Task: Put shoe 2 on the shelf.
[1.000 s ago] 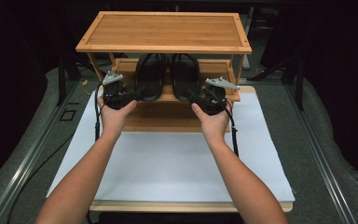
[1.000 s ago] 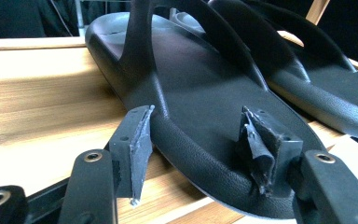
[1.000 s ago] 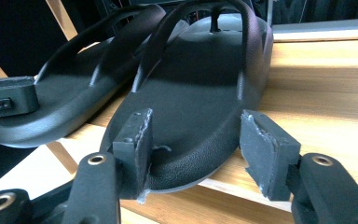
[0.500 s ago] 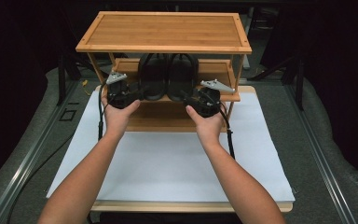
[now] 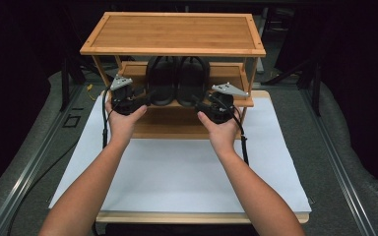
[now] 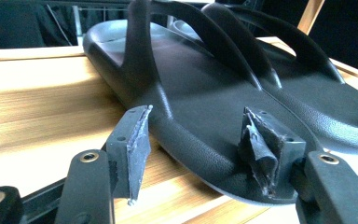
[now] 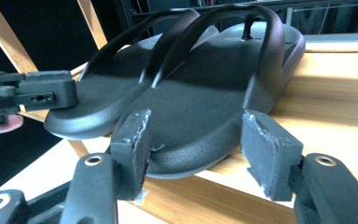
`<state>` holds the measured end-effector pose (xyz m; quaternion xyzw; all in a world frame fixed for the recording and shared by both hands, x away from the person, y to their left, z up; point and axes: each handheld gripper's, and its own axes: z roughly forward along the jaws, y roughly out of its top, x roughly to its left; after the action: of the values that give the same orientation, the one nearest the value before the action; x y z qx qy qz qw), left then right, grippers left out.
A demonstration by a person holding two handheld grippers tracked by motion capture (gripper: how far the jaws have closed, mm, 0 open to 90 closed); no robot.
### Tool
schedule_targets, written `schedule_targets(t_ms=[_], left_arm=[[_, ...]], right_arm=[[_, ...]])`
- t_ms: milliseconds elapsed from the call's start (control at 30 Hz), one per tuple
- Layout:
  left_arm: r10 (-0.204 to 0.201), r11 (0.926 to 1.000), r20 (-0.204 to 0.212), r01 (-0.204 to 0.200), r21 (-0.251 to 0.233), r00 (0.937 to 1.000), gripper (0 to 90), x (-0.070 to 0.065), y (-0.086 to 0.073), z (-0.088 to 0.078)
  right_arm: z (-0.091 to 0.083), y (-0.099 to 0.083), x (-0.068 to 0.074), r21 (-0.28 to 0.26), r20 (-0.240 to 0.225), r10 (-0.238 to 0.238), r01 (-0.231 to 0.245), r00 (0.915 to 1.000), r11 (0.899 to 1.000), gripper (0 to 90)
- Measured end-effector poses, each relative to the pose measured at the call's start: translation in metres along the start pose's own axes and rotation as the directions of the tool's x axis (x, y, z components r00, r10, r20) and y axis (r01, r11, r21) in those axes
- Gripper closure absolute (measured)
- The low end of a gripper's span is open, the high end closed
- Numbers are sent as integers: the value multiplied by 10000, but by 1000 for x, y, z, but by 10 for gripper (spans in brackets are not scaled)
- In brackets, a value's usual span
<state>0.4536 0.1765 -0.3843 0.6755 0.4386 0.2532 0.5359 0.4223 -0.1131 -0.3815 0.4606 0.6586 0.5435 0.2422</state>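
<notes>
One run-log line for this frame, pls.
scene: pair of black sandals on middle shelf of bamboo rack | left gripper: open, astride left sandal heel | right gripper: open, astride right sandal heel | nothing lifted

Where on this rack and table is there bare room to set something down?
The top shelf is bare from rim to rim, and so is the white sheet between the forearms. The middle shelf is crowded: both sandals fill its centre, with the left gripper and right gripper at their heels.

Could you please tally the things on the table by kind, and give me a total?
Black sandals: 2
Wooden rack: 1
White sheet: 1
Hand-held grippers: 2
Total: 6
</notes>
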Motion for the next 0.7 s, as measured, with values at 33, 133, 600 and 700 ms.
schedule_targets(t_ms=[33,133,600,700], left_arm=[[2,10000,-8,-2,-29,10000,418,0,0,-1],[17,9999,38,-16,-118,10000,415,1,1,-7],[262,9983,167,-253,-516,9995,403,1,6,-48],[341,9976,210,-328,-607,9992,403,3,5,-56]], right_arm=[[-1,0,0,-4,96,-79,79,9999,10000,437],[-6,1,-1,75,158,-244,243,9996,9997,438],[-50,7,-16,-92,583,-510,516,9970,9986,440],[-60,5,-19,-61,624,-596,601,9963,9982,440]])
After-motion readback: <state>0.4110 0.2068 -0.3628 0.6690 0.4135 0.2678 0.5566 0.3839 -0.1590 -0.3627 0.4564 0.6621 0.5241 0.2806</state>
